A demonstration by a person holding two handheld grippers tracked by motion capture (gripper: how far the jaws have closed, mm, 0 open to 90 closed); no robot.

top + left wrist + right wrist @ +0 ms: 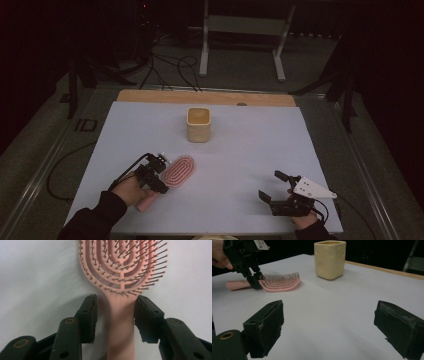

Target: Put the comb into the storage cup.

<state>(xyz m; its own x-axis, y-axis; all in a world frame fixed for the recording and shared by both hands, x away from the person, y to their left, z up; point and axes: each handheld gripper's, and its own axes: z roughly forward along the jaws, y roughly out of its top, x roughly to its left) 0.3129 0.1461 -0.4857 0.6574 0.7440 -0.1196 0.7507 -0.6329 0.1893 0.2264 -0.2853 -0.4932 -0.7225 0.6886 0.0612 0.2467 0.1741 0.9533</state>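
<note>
A pink hairbrush point(179, 171) lies bristles up on the white table cover, its handle pointing toward the person. My left gripper point(159, 180) points down over the neck of the handle. In the left gripper view the handle point(121, 335) stands between the jaws of the left gripper point(116, 315). The right pad point(147, 317) is at its edge and a narrow gap shows beside the left pad point(87, 317). My right gripper point(270, 185) rests near the table's front right, open with nothing between its jaws point(332, 327). From there I see the brush point(280, 282) and the left gripper point(253, 277) at far left.
A cream square cup point(199, 125) stands upright at the middle back of the white cover point(250, 150); it also shows in the right gripper view point(329, 260). A wooden table edge point(210, 96) runs behind it. Beyond are a metal stand point(242, 45) and floor cables point(170, 70).
</note>
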